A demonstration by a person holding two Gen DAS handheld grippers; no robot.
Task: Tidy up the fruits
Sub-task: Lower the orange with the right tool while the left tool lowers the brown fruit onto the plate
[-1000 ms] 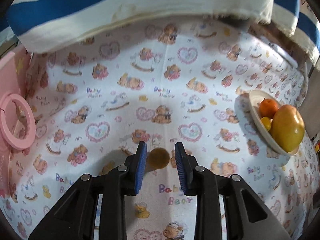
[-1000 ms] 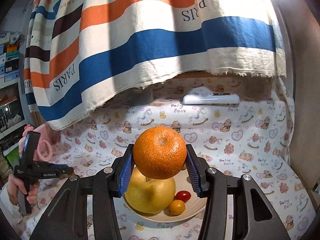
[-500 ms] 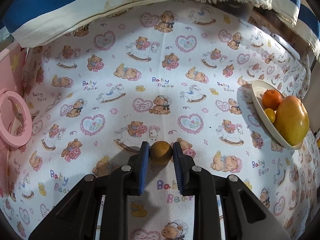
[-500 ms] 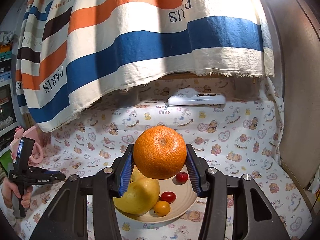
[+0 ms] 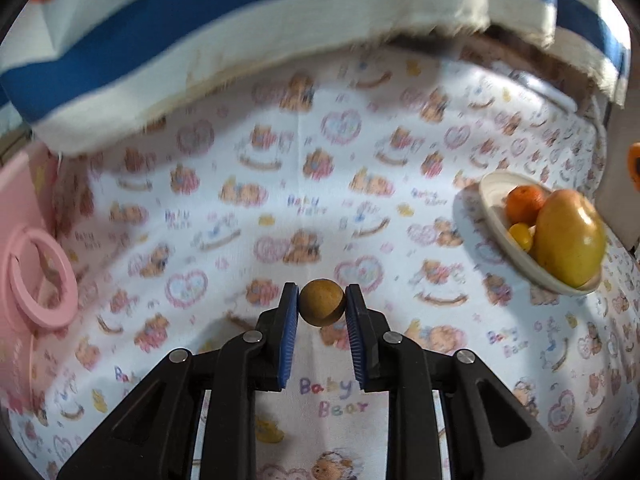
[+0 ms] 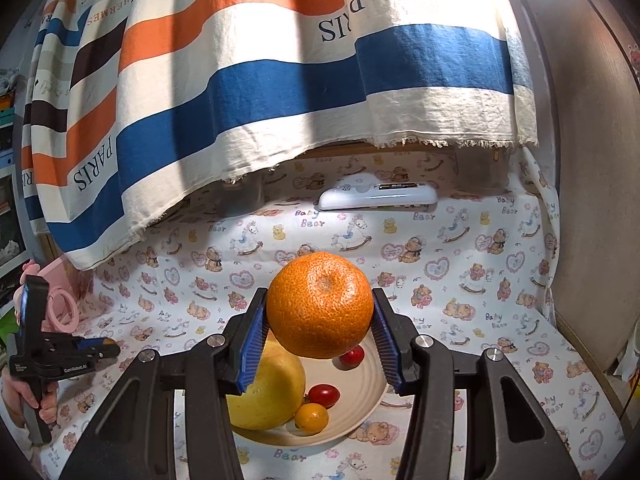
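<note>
In the left wrist view my left gripper (image 5: 322, 300) is shut on a small round brown fruit (image 5: 322, 309), held just above the bear-print cloth (image 5: 240, 220). A cream plate (image 5: 493, 187) at the right holds an orange fruit (image 5: 524, 203), a big yellow fruit (image 5: 570, 240) and a small yellow tomato (image 5: 521, 236). In the right wrist view my right gripper (image 6: 320, 300) is shut on a large orange (image 6: 320, 304), above the plate (image 6: 372, 392). That plate carries the yellow fruit (image 6: 268, 392) and red tomatoes (image 6: 324, 394). A hand (image 6: 24, 396) holds the left gripper (image 6: 112, 349) far left.
A striped cloth (image 6: 280, 92) hangs over the back of the table. Below its edge lies a white remote-like device (image 6: 378, 197). A pink stand with a ring (image 5: 40, 280) stands at the left edge. A wooden wall (image 6: 584, 200) bounds the right side.
My left gripper has shut on the small brown fruit and lifted it a little off the cloth. The right gripper still holds the orange over the plate, which now shows more fully.
</note>
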